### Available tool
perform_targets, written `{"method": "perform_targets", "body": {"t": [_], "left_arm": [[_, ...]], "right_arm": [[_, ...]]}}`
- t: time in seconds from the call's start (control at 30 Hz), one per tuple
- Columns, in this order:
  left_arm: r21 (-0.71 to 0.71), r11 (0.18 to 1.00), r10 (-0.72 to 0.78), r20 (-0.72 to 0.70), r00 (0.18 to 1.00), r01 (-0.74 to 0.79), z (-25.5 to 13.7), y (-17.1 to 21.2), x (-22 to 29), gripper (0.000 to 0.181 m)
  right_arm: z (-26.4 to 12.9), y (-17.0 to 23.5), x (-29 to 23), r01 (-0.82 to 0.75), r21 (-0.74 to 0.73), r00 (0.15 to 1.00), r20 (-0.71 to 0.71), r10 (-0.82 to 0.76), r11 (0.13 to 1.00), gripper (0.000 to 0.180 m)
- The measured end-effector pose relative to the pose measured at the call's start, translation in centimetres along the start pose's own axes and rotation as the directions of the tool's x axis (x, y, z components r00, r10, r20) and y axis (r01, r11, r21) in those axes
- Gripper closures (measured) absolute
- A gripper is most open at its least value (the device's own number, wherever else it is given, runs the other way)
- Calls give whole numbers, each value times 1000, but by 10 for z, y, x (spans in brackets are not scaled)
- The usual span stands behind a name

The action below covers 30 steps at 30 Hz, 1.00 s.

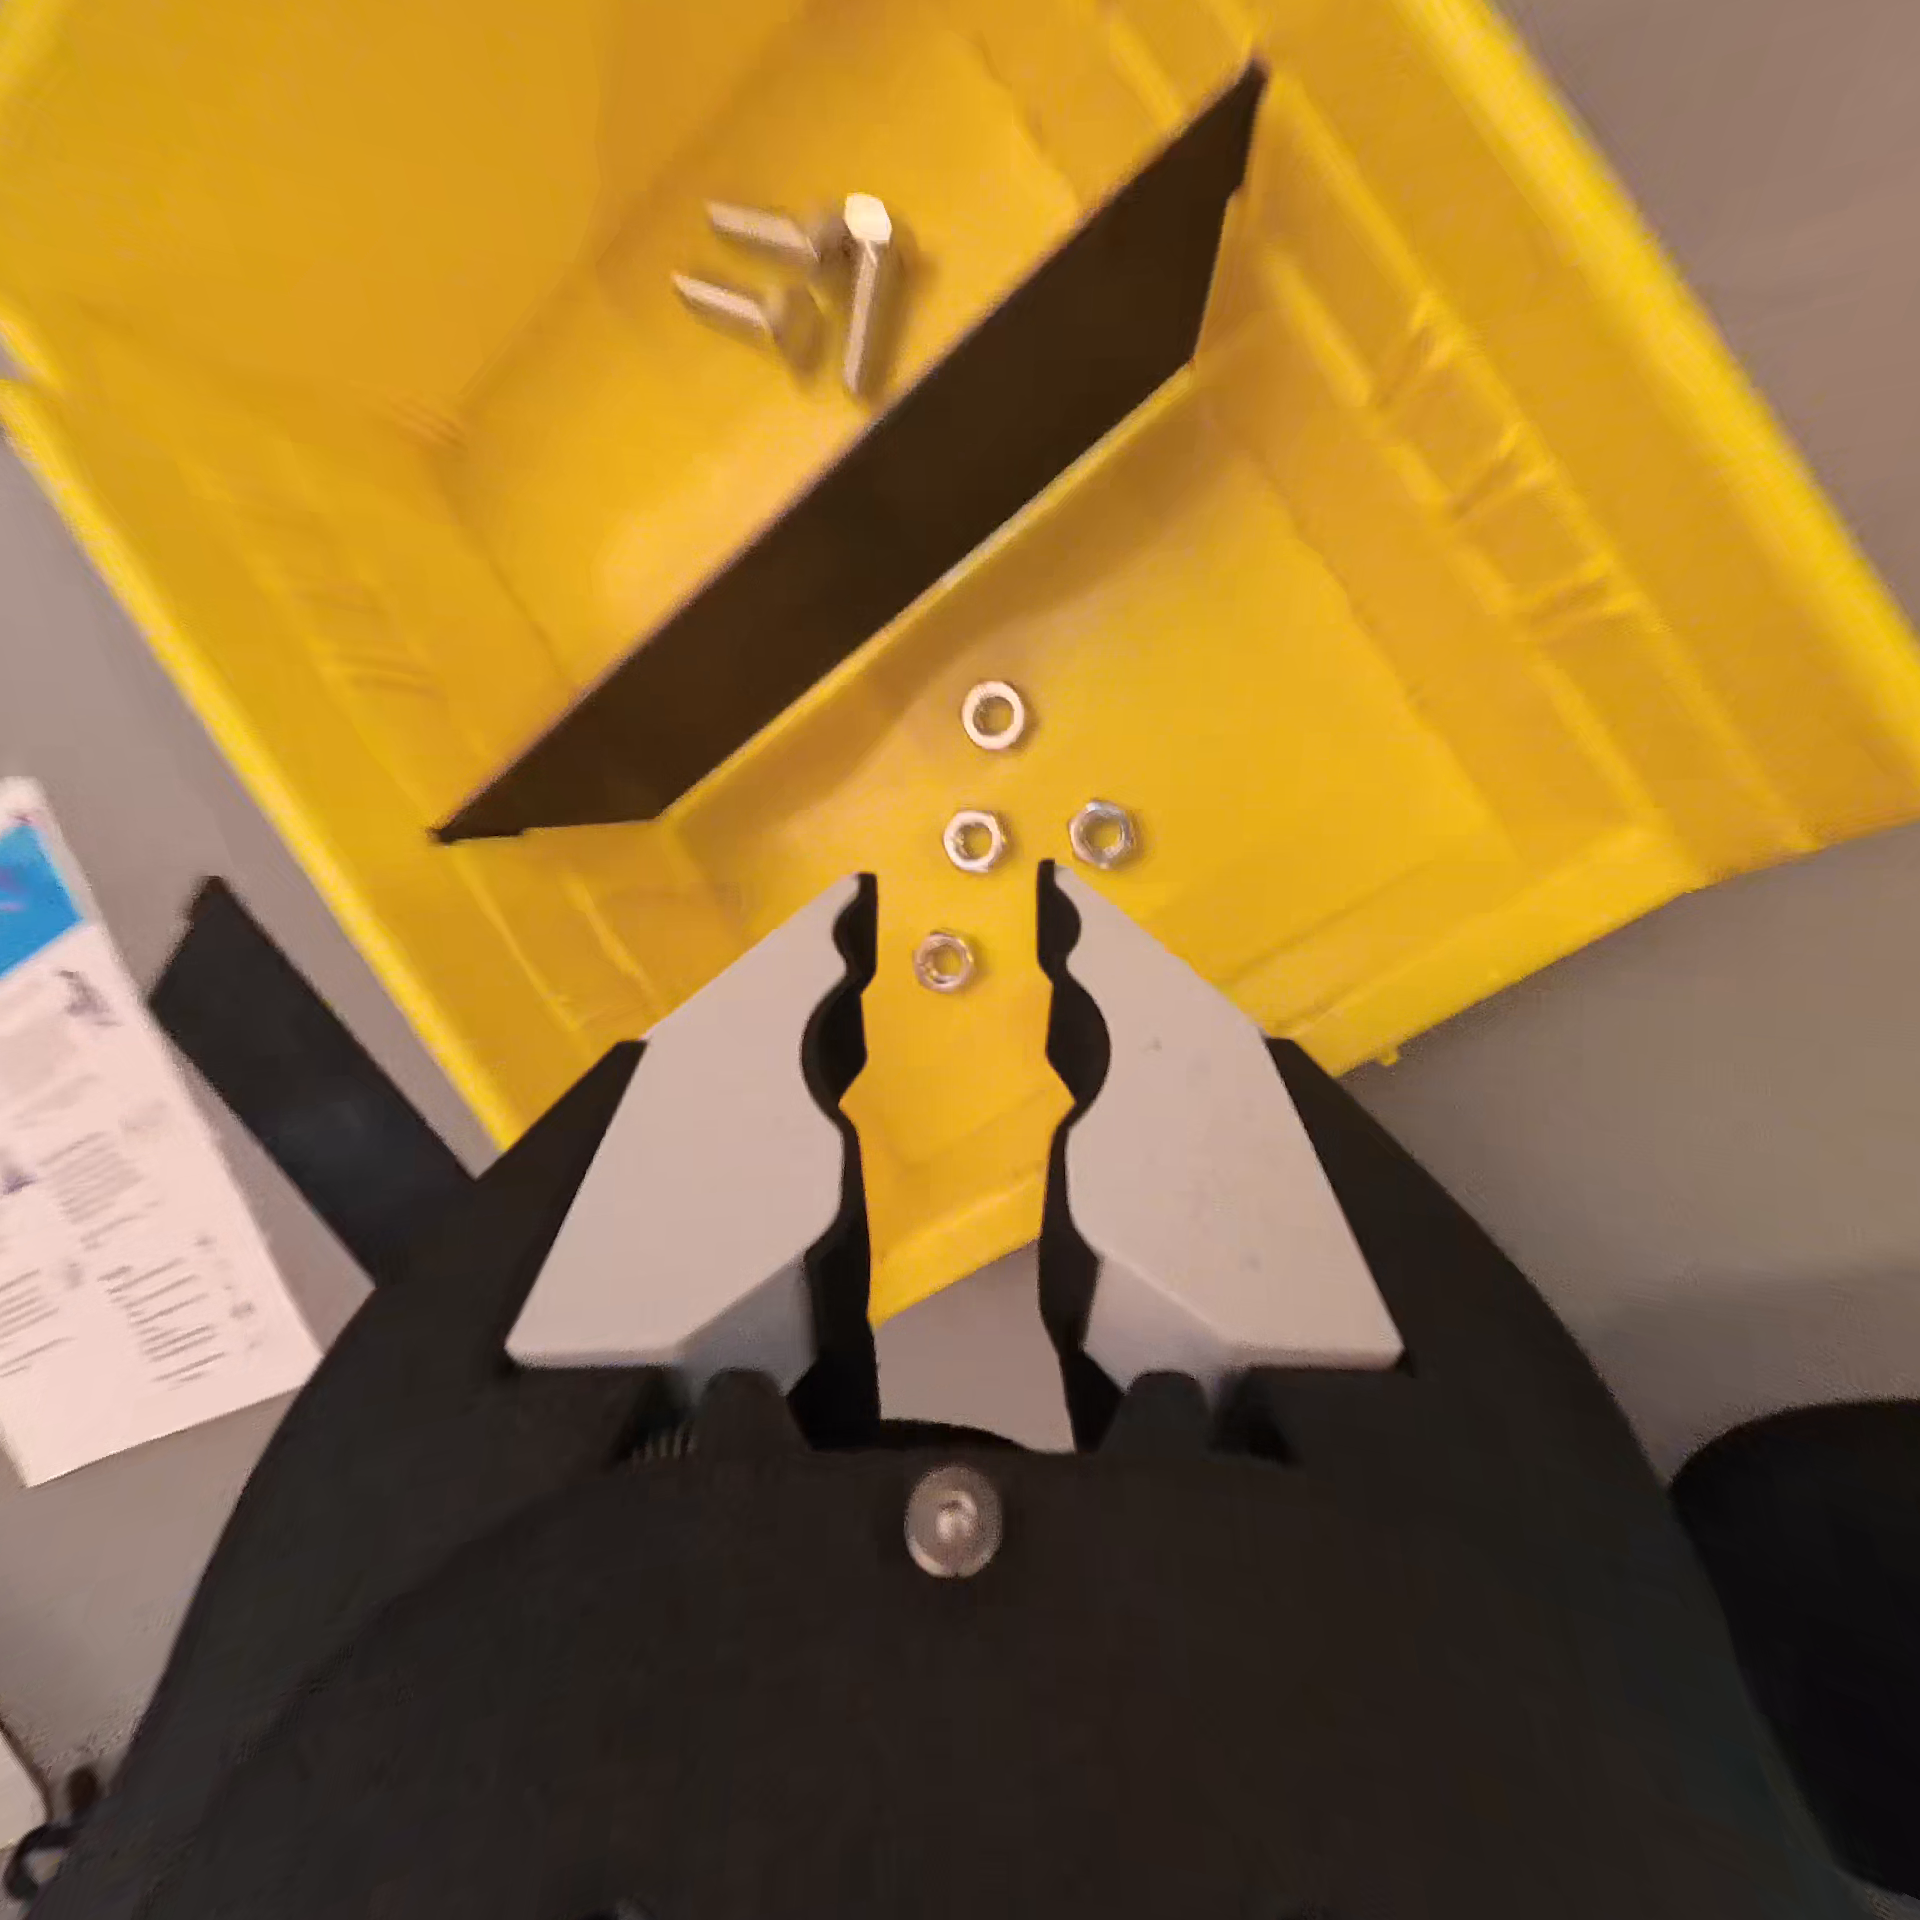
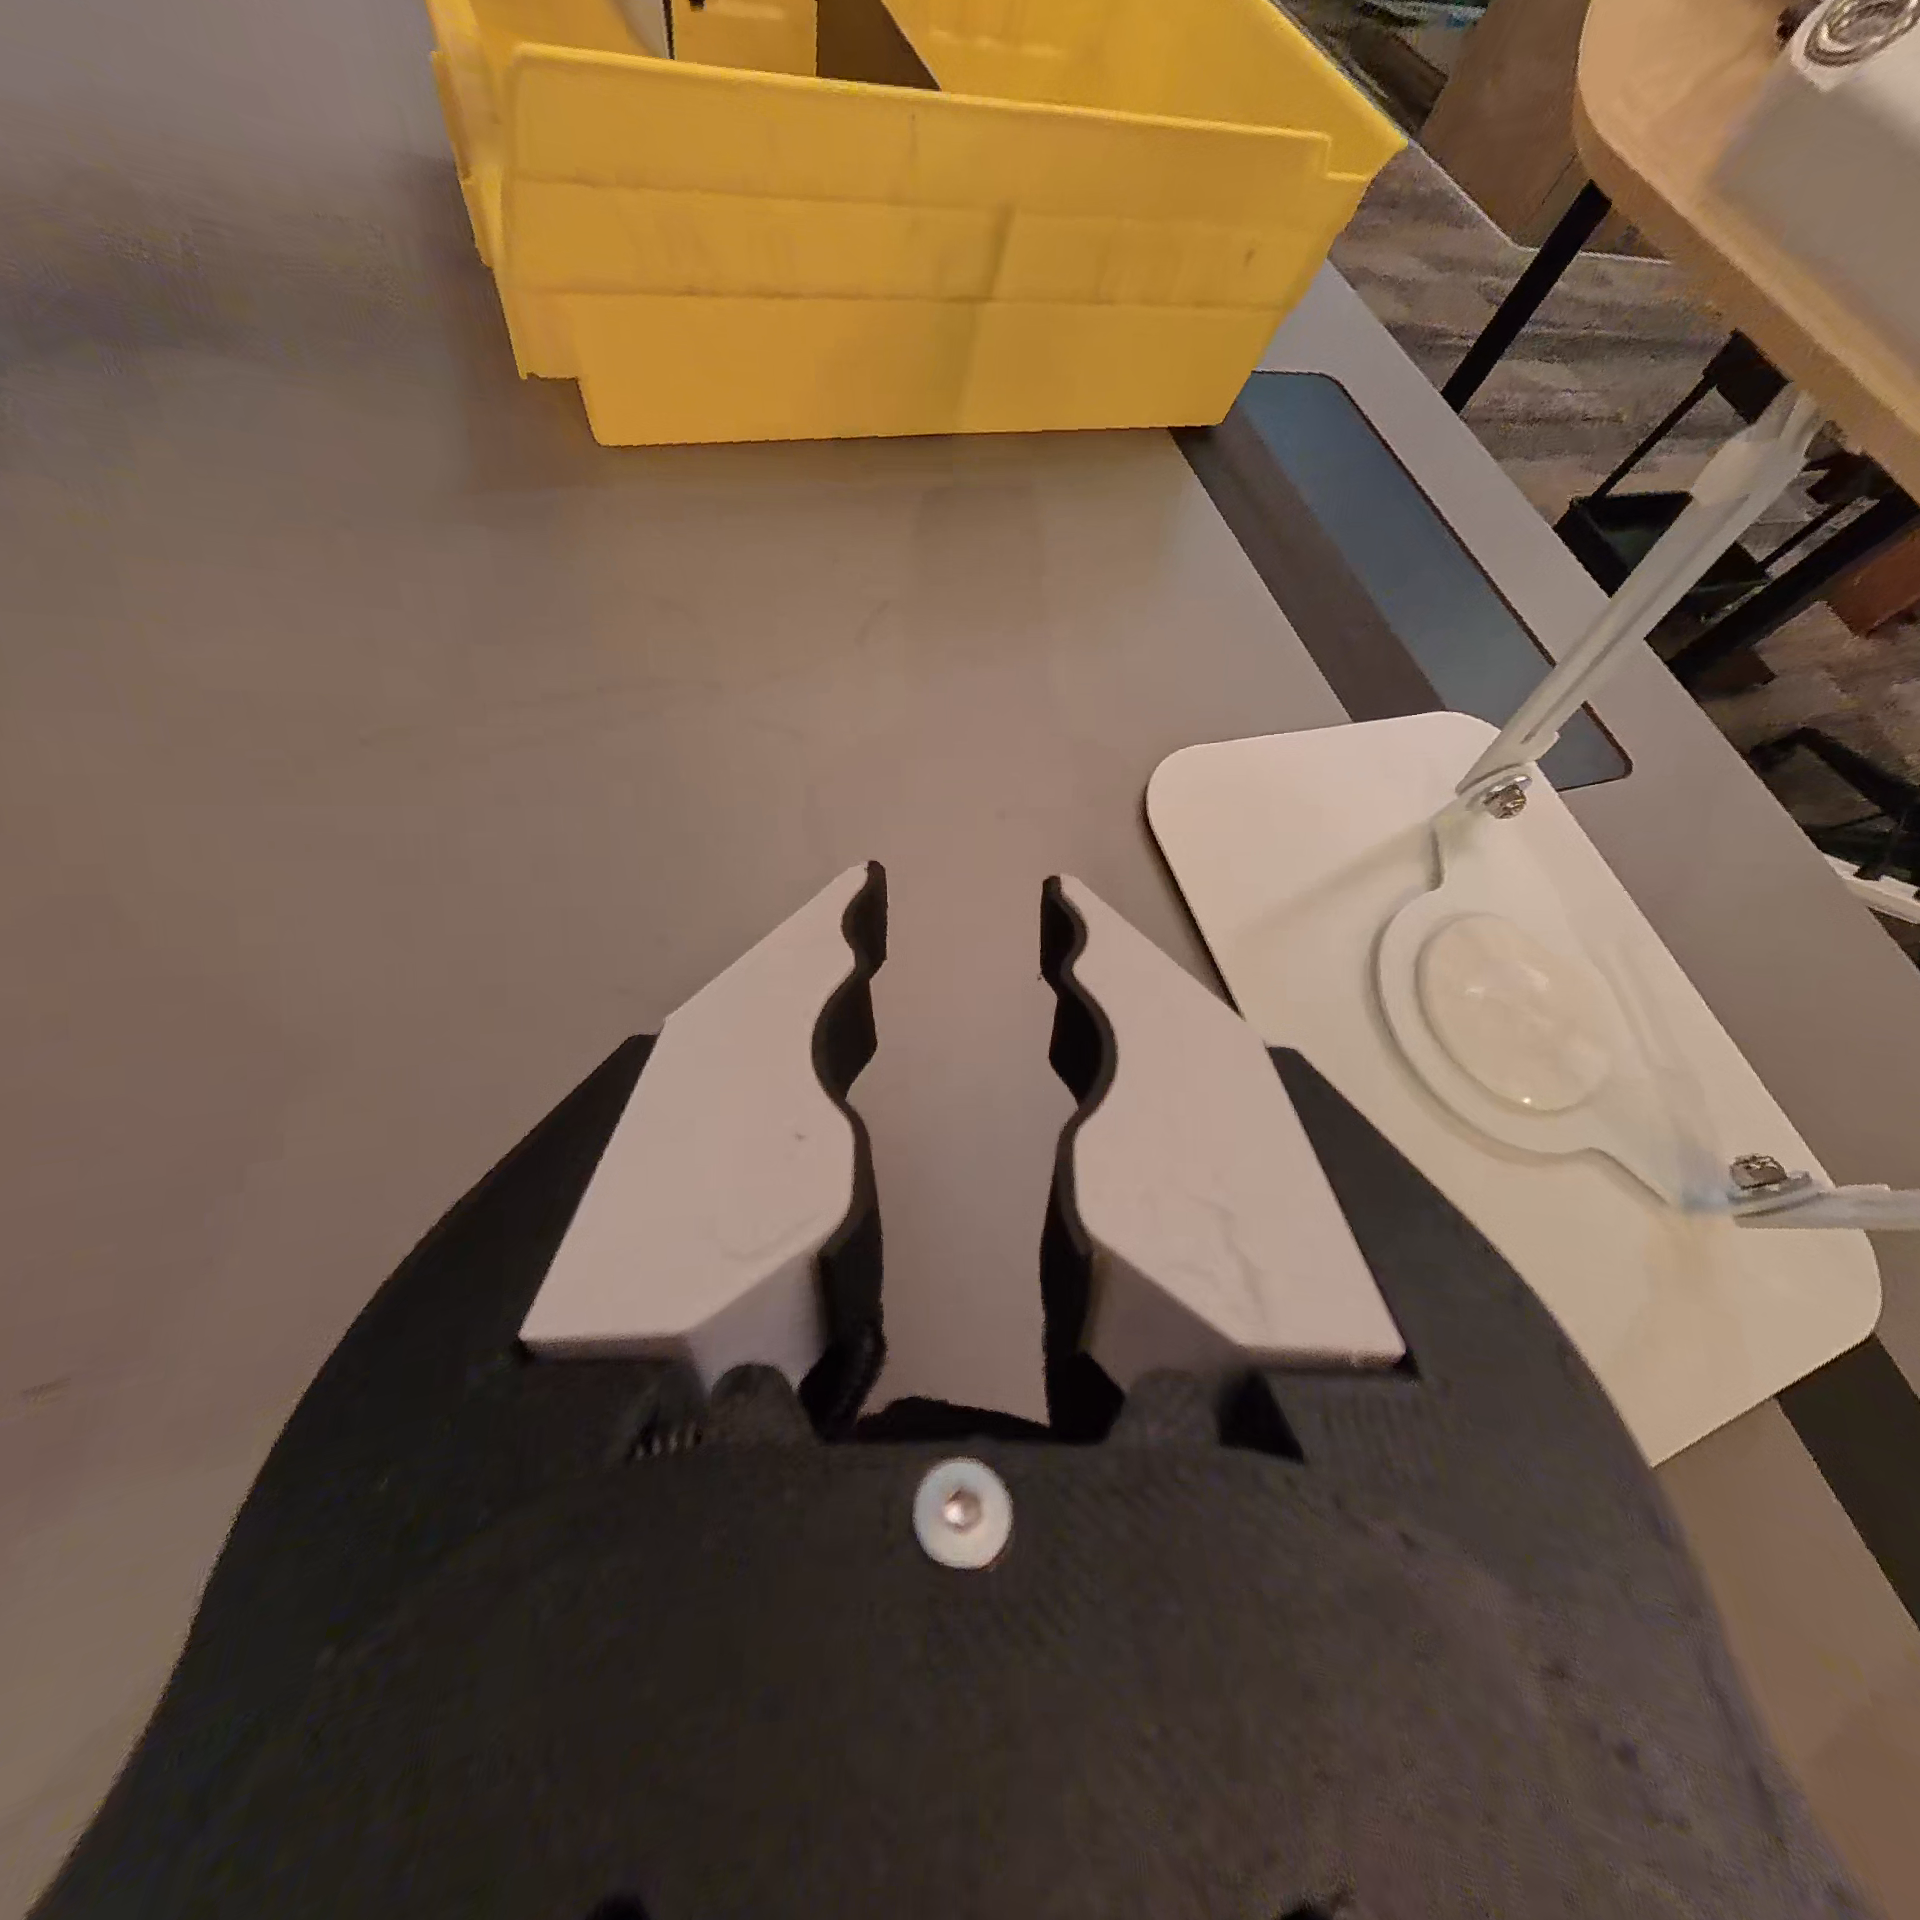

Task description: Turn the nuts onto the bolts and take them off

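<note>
A yellow bin [image 1: 1351,644] has a black divider [image 1: 862,520] across it. Several silver bolts [image 1: 831,281] lie in the far compartment. Several silver nuts lie in the near one. My left gripper [image 1: 956,883] is open above the near compartment, and one nut [image 1: 941,958] shows between its fingers, with others [image 1: 974,837] just beyond the tips. My right gripper [image 2: 961,878] is open and empty over the bare grey table [image 2: 416,727], well short of the bin [image 2: 894,249], whose outer wall faces it.
A printed white sheet [image 1: 114,1164] and a black strip [image 1: 291,1070] lie left of the bin. A black round object [image 1: 1808,1600] sits at the right. A white stand base [image 2: 1507,1070] with a slanted rod sits by the table's right edge. Left tips to right tips: about 35 cm.
</note>
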<state>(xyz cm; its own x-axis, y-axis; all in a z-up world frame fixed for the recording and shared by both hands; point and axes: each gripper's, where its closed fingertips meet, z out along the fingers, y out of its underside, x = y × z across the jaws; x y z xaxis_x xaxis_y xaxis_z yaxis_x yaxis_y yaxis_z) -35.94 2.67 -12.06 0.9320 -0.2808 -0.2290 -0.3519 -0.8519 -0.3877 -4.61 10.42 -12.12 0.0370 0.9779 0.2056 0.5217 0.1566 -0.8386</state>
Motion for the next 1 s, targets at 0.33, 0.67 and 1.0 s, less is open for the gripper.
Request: {"method": "perform_targets", "body": {"t": [0.33, 0.67, 1.0], "left_arm": [[-215, 976, 22, -110, 994, -46, 59, 24, 4, 150], [-231, 973, -19, -111, 994, -7, 68, 24, 4, 164], [183, 982, -29, -114, 993, 50, -30, -59, 30, 164]], "right_arm": [[2, 0, -1, 8, 9, 1000, -1, -8, 1000, 153], [3, 0, 1, -1, 13, 1000, -4, 1, 1000, 154], [-24, -30, 17, 20, 191, 996, -94, -2, 981, 147]]}}
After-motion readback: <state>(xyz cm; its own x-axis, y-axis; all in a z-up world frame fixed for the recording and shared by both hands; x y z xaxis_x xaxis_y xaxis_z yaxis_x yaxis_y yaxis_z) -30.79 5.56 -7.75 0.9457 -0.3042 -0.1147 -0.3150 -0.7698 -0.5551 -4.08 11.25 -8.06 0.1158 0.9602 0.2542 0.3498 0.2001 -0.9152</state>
